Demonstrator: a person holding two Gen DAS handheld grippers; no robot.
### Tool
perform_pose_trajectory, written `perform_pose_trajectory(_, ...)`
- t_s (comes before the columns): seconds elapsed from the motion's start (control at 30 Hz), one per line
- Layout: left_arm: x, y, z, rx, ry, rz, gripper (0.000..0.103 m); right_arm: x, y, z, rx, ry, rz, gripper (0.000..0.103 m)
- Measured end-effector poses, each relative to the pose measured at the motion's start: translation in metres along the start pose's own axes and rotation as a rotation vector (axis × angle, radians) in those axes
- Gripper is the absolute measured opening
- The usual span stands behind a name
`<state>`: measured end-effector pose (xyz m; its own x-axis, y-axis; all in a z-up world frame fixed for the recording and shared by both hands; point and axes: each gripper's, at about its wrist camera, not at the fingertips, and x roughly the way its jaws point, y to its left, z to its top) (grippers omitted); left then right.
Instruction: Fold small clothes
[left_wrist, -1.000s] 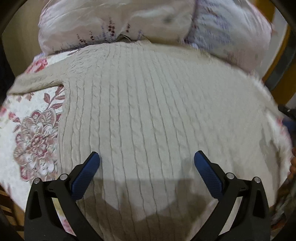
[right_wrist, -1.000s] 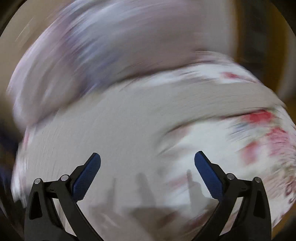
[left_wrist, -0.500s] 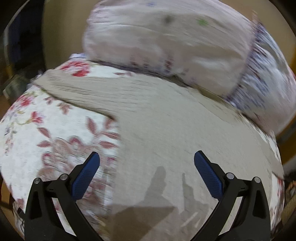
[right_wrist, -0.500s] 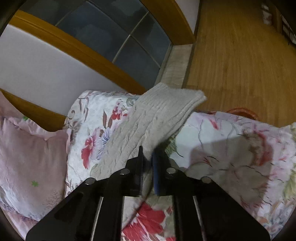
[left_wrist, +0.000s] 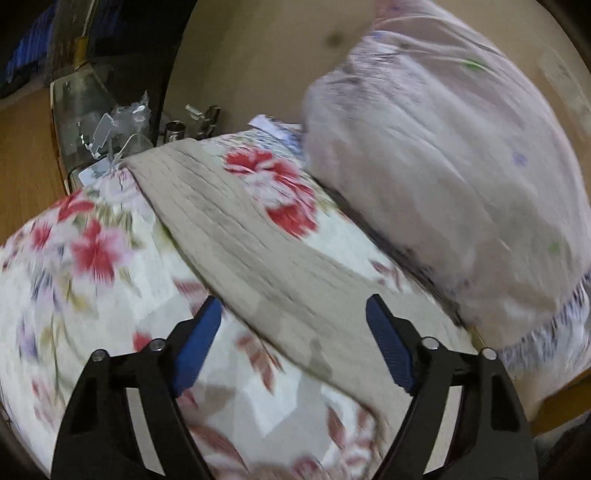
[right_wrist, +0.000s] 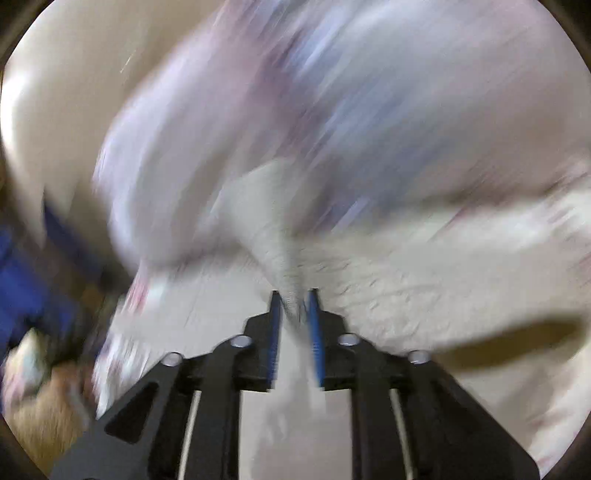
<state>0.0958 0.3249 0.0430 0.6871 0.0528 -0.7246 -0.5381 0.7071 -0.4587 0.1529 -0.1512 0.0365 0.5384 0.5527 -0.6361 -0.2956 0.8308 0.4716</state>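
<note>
I'm looking at a bedroom in a home — the left wrist view shows a bed under a floral quilt (left_wrist: 92, 258) with red blooms, and 1 plump pink pillow (left_wrist: 443, 184) against a tan headboard (left_wrist: 258, 55). Beside the bed sits a cluttered nightstand (left_wrist: 96, 122) with glassy odds and ends — too blurred to name. Wood flooring (left_wrist: 22, 147) shows at the left edge.

The left wrist camera looks down from close above the floral bedspread (left_wrist: 92, 295), facing along the beige knit sleeve (left_wrist: 258, 258) toward the pink pillow (left_wrist: 443, 166) and a cluttered nightstand (left_wrist: 103, 125). The right wrist camera sits lower and nearer, badly blurred, facing the same pillow (right_wrist: 295, 129). Both views share the knit and pillow.
</note>
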Motion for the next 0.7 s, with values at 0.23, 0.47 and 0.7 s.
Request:
perform_pose_trajectory(0.23, 0.034, 0.058, 0.047, -0.195, 0.06, -0.027, 0.05, -0.005, -0.007, -0.027, 0.072, 0.011, -0.105, 0.073)
perform_pose_trajectory(0.47, 0.044, 0.095, 0.072, -0.384, 0.048, -0.08, 0.025, -0.028, -0.05, -0.043, 0.239, 0.019, -0.21, 0.073)
perform_pose_trajectory(0.7, 0.016, 0.096, 0.056, -0.427, -0.027, -0.019, 0.06, -0.043, -0.041, -0.046, 0.19, 0.013, -0.212, 0.073)
